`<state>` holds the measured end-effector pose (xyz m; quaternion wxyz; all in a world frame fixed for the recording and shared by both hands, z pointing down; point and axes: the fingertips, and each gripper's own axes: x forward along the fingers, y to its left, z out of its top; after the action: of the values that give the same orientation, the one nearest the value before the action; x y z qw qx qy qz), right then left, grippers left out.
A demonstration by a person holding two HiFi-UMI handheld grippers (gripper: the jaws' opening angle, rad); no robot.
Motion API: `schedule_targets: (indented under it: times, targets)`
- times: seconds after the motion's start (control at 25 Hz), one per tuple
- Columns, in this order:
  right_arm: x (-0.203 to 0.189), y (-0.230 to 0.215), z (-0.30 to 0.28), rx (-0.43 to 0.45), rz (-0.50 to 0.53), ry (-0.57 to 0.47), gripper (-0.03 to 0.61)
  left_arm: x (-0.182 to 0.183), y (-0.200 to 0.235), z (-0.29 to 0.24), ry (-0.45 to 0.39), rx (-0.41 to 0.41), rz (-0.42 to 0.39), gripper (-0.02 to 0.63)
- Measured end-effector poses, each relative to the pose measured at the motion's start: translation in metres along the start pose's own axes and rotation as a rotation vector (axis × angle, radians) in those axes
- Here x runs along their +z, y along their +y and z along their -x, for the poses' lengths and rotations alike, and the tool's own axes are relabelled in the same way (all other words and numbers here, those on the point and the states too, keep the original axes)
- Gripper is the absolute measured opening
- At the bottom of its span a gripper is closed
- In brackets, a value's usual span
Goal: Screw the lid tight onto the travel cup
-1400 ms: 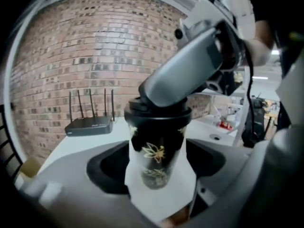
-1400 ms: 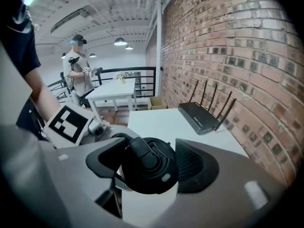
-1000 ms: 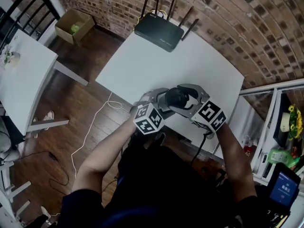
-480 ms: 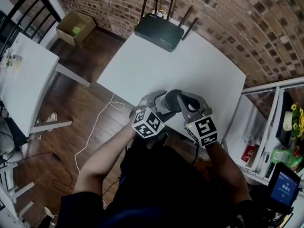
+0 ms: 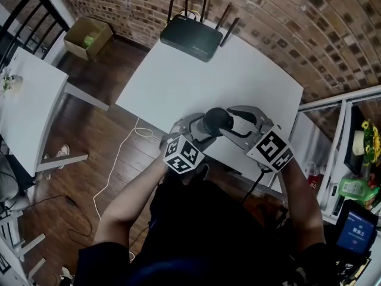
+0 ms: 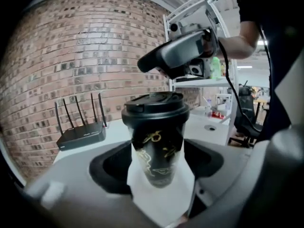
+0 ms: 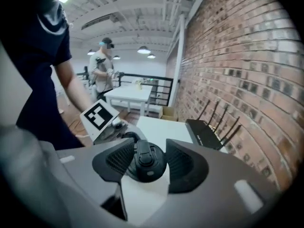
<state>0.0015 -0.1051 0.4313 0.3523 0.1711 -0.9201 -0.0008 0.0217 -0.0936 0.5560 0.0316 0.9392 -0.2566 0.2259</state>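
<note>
While your left gripper [image 5: 204, 127], jaws just closing, clamps the upright travel cup [image 6: 159, 151] at the table's [image 5: 238, 58] near edge, your right gripper [image 5: 233, 121] hangs just above the lid [image 6: 154, 104], jaws just opening, empty; lid lies straight below it.

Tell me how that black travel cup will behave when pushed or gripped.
The travel cup looks tall and tapers to a narrow base, so a push near the lid would probably tip it. Its smooth wall may be slippery to grip. It seems rigid, unlikely to crush.
</note>
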Motion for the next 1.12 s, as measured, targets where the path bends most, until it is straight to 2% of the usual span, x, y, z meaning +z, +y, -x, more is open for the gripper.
schedule_targets:
  times: [0.08, 0.16, 0.24, 0.36, 0.48, 0.6, 0.64, 0.72, 0.88, 1.0, 1.12]
  targets:
    - [-0.010, 0.009, -0.005, 0.101, 0.145, 0.144, 0.256, -0.003, -0.001, 0.001, 0.027, -0.036, -0.057, 0.348]
    - [-0.022, 0.013, -0.011, 0.188, 0.282, 0.291, 0.287, -0.007, -0.002, 0.001, 0.069, -0.092, -0.143, 0.359]
    - [-0.029, 0.014, -0.017, 0.260, 0.343, 0.399, 0.301, -0.008, -0.002, 0.000, 0.106, -0.143, -0.212, 0.374]
    - [-0.037, 0.011, -0.027, 0.301, 0.276, 0.504, 0.307, -0.006, 0.001, -0.005, 0.124, -0.163, -0.222, 0.374]
    - [-0.041, 0.008, -0.028, 0.257, 0.182, 0.547, 0.312, -0.004, 0.002, -0.011, 0.111, -0.110, -0.162, 0.360]
    - [-0.047, 0.011, -0.028, 0.167, 0.057, 0.544, 0.307, -0.003, 0.001, -0.012, 0.093, -0.039, -0.077, 0.362]
    - [-0.049, 0.013, -0.027, 0.132, -0.004, 0.539, 0.263, -0.003, 0.001, -0.012, 0.085, -0.015, -0.048, 0.361]
    - [-0.052, 0.014, -0.027, 0.064, -0.100, 0.521, 0.255, -0.003, 0.000, -0.012, 0.073, 0.023, -0.005, 0.360]
    - [-0.047, 0.013, -0.028, 0.018, -0.185, 0.451, 0.258, -0.005, 0.002, -0.010, 0.085, 0.060, 0.001, 0.367]
    - [-0.033, 0.004, -0.014, -0.019, -0.218, 0.332, 0.257, -0.013, 0.005, 0.005, 0.102, 0.072, 0.036, 0.367]
    - [-0.012, -0.017, 0.020, -0.100, -0.324, 0.112, 0.226, -0.008, 0.015, 0.040, 0.058, 0.098, 0.180, 0.362]
